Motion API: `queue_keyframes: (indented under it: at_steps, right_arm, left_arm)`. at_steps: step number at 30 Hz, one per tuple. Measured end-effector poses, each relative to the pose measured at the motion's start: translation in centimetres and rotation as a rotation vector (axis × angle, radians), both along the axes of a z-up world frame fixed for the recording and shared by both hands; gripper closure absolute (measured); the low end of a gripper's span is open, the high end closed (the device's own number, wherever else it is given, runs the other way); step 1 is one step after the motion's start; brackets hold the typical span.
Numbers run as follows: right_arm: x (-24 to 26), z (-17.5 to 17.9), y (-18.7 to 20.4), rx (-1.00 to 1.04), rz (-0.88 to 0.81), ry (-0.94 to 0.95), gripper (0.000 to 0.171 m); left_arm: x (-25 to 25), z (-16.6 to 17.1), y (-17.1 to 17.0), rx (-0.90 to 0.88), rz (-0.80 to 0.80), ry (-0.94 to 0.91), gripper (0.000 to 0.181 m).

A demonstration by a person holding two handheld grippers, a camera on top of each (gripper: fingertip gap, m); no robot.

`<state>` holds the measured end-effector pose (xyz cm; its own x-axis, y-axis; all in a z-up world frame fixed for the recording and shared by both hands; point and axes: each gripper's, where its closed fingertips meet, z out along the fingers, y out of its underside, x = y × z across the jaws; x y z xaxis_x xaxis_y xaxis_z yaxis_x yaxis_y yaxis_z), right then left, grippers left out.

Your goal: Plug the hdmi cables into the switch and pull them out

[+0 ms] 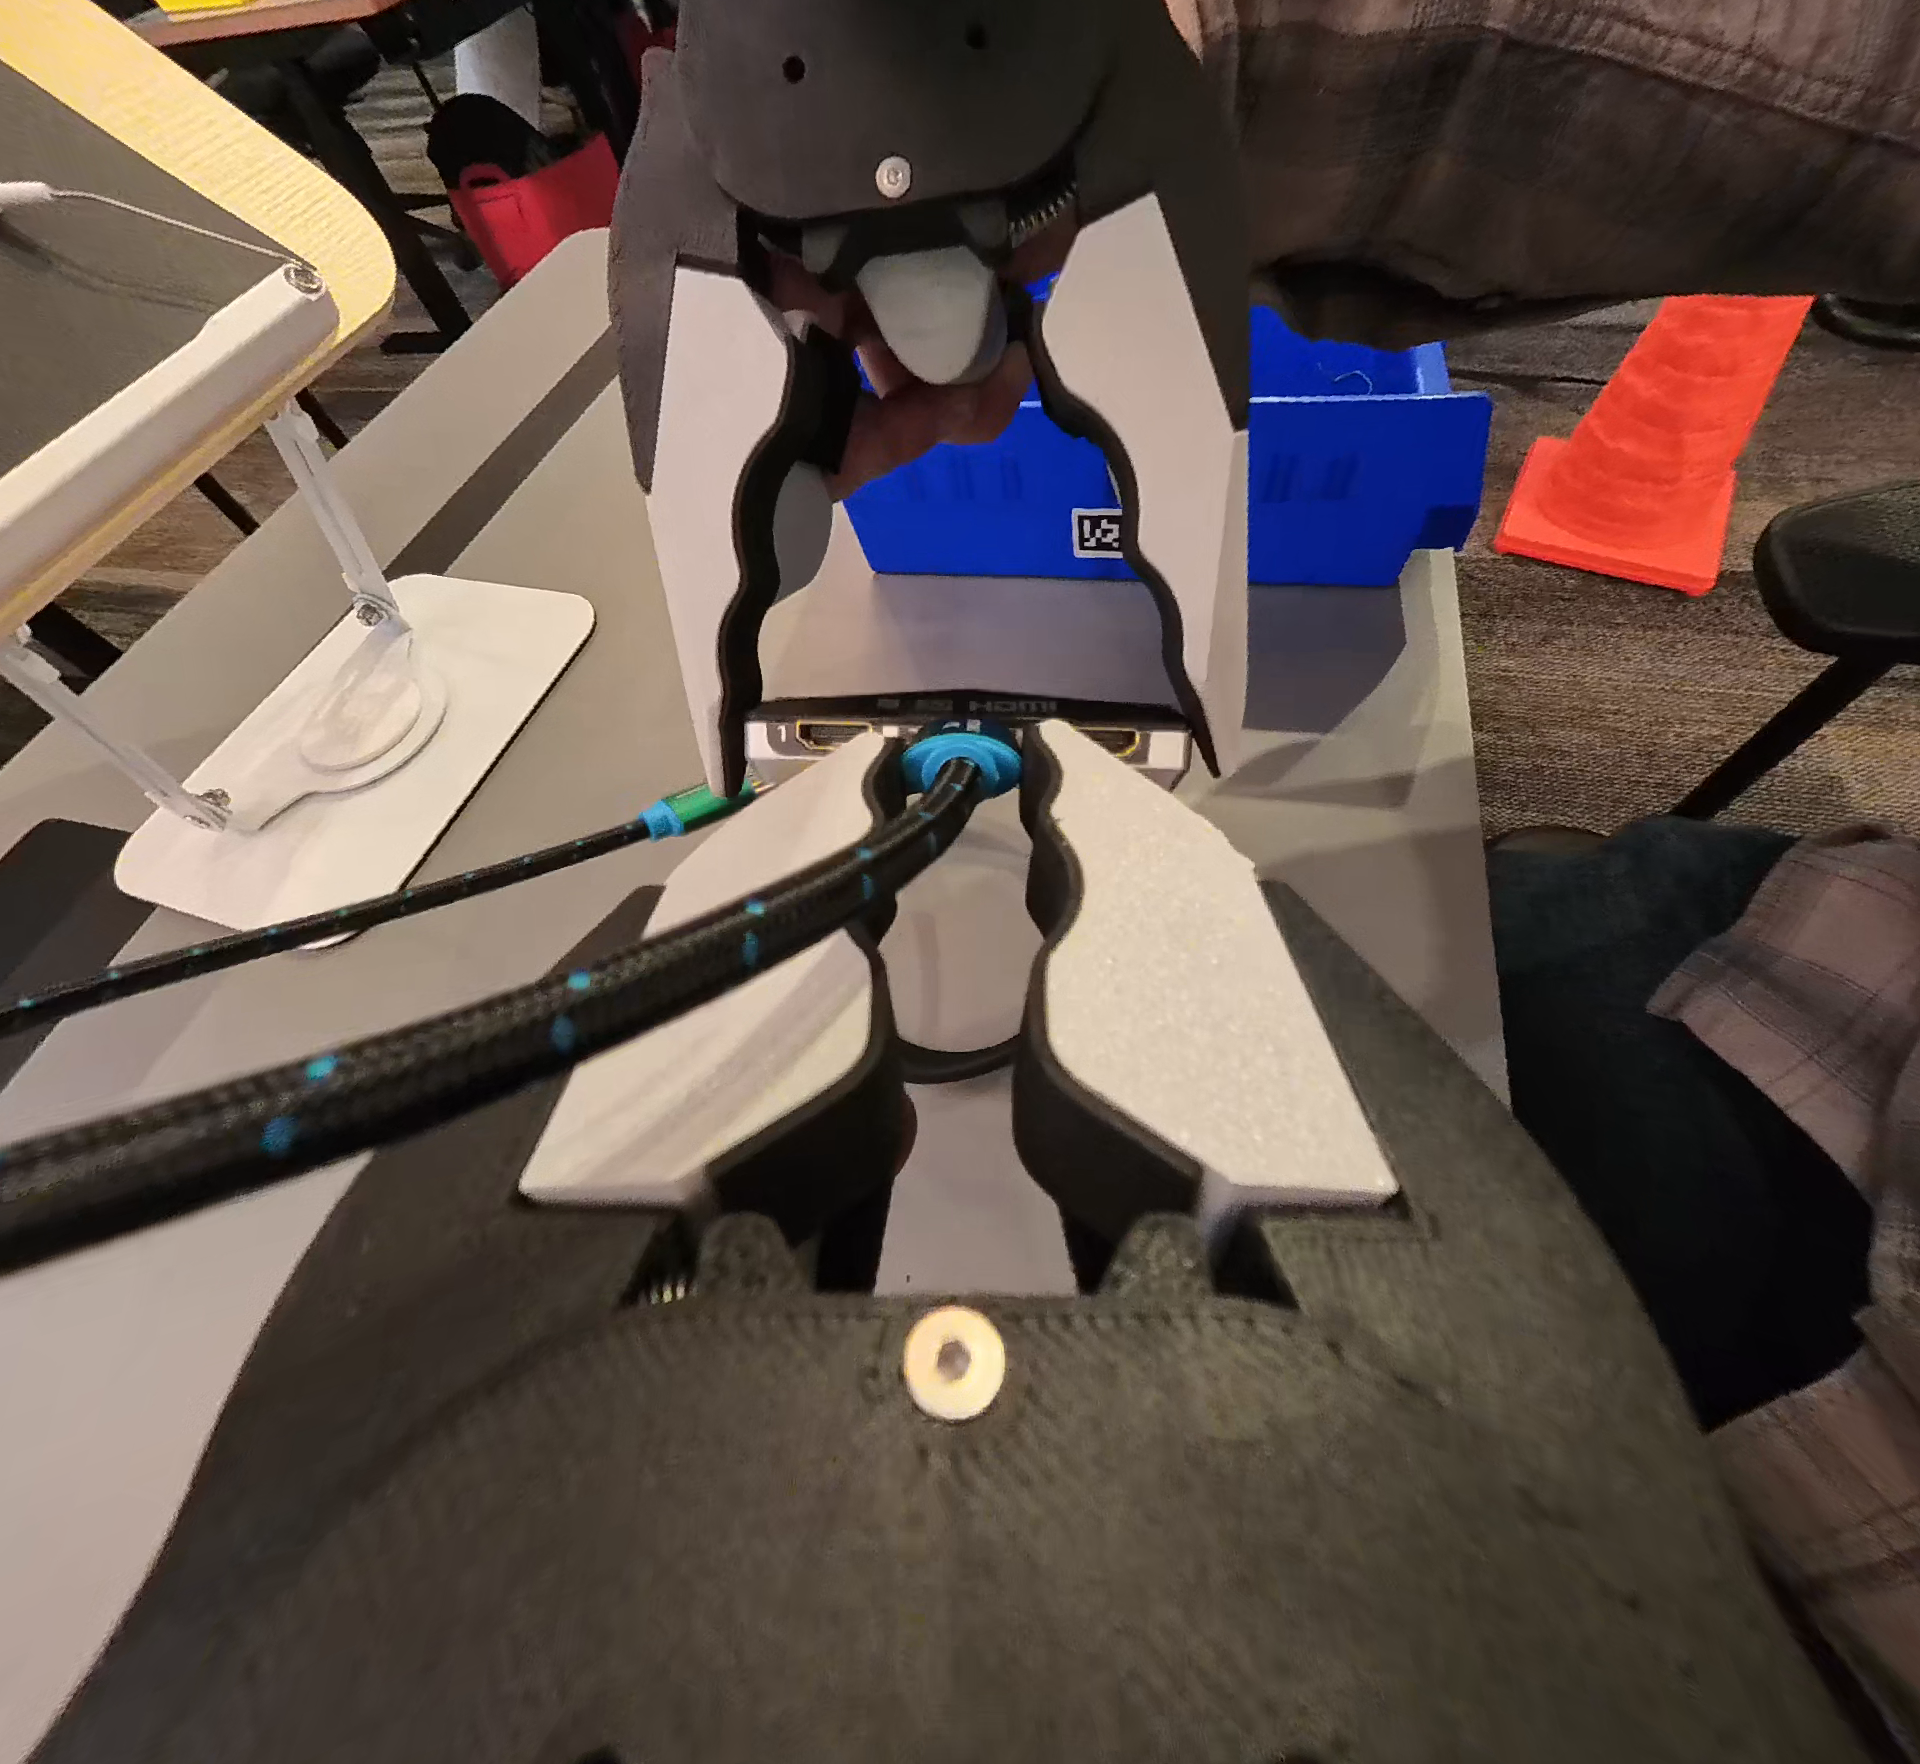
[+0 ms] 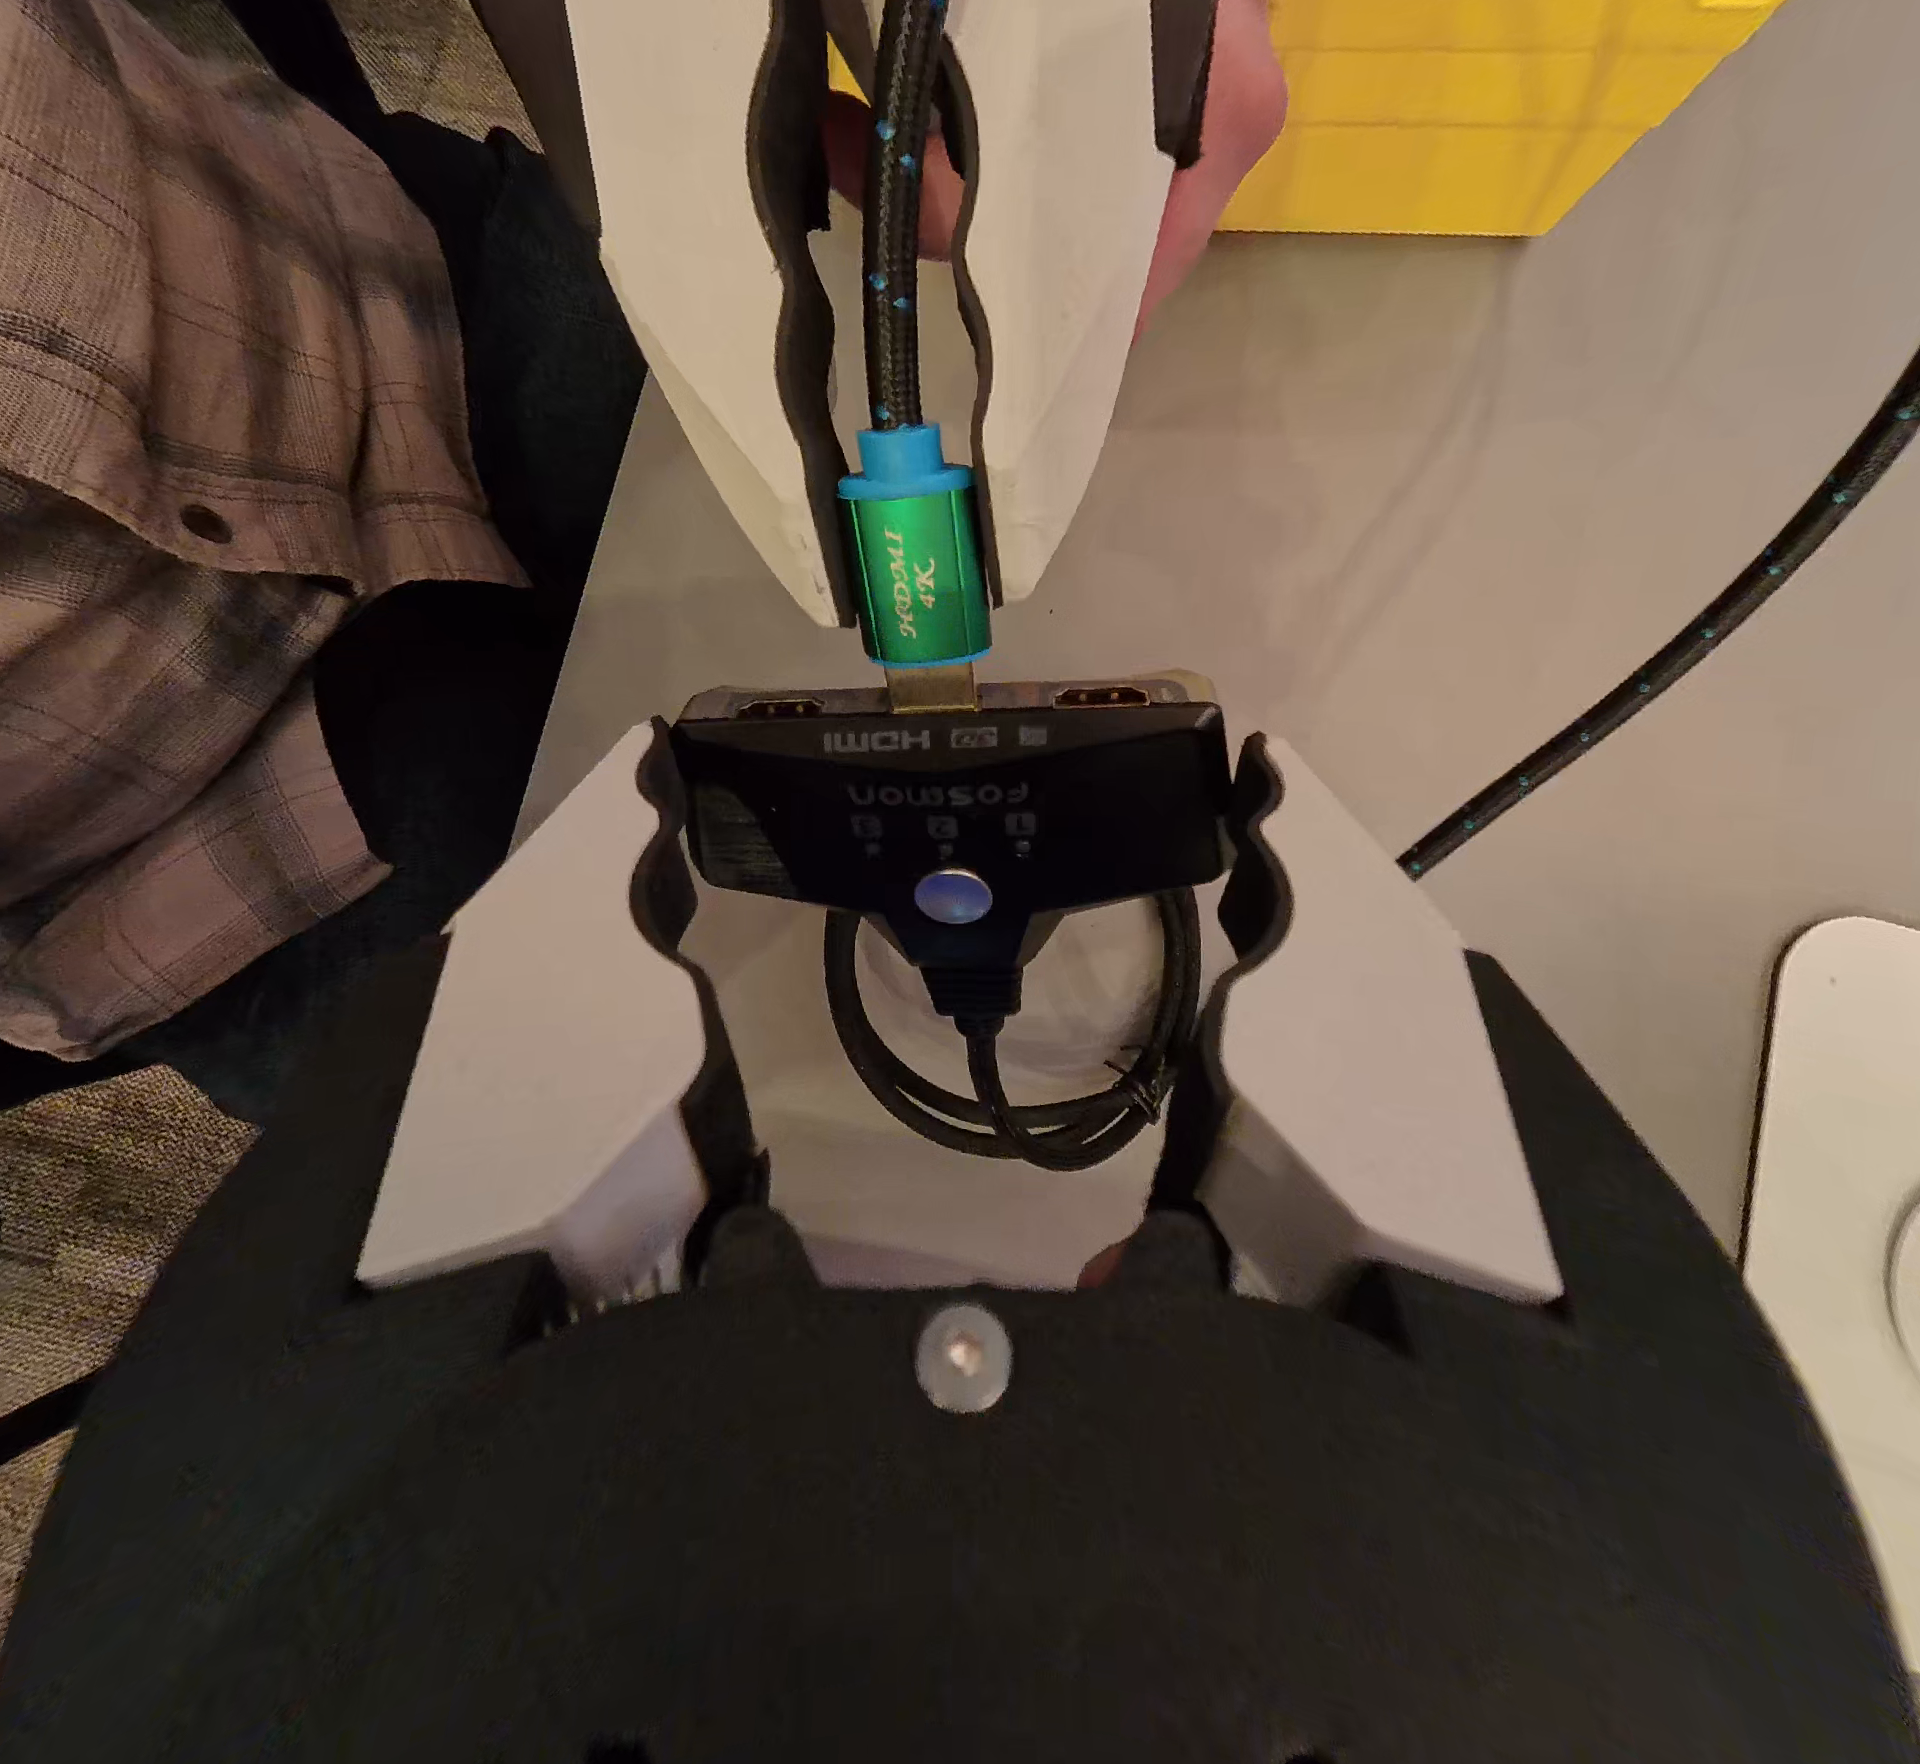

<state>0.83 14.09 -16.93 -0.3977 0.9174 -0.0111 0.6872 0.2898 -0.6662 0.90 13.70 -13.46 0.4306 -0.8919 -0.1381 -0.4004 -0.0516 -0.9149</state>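
Left tool (image 1: 951,769), at frame centre of the left wrist view, pinches the green plug (image 2: 914,571) of a braided HDMI cable (image 1: 520,1018); the plug's gold tip sits at the middle port of the switch (image 2: 945,800), only partly entered as far as the right wrist view shows. Right tool (image 2: 951,779), in the middle of its own view, is closed on the two short ends of the black switch, bracing it on the grey counter (image 2: 1403,571).

Step in hand, as judged: seating or drawing the centre cable. The next move calls for a straight push or pull along the port axis while the right tool holds the switch level.

The two outer ports stand empty. A second cable with a green plug (image 1: 681,815) lies at left, just beside the switch. The switch's own coiled lead (image 2: 1039,1091) rests between the right tool's fingers. Farther out: a white stand (image 1: 343,748) at left, a blue bin (image 1: 1340,488) behind, a yellow bin (image 2: 1507,83) at upper right. The braided cable crosses the left tool's finger and may drag sideways.
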Motion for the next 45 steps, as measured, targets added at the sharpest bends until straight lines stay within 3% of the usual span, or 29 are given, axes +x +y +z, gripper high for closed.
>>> queue_keyframes:
  at_steps: [45]
  right_arm:
    - [-0.23, -0.21, -0.35, 0.047, -0.023, -0.013, 0.069]
  left_arm:
    - [0.17, -0.34, -0.21, 0.004, -0.022, -0.025, 0.161]
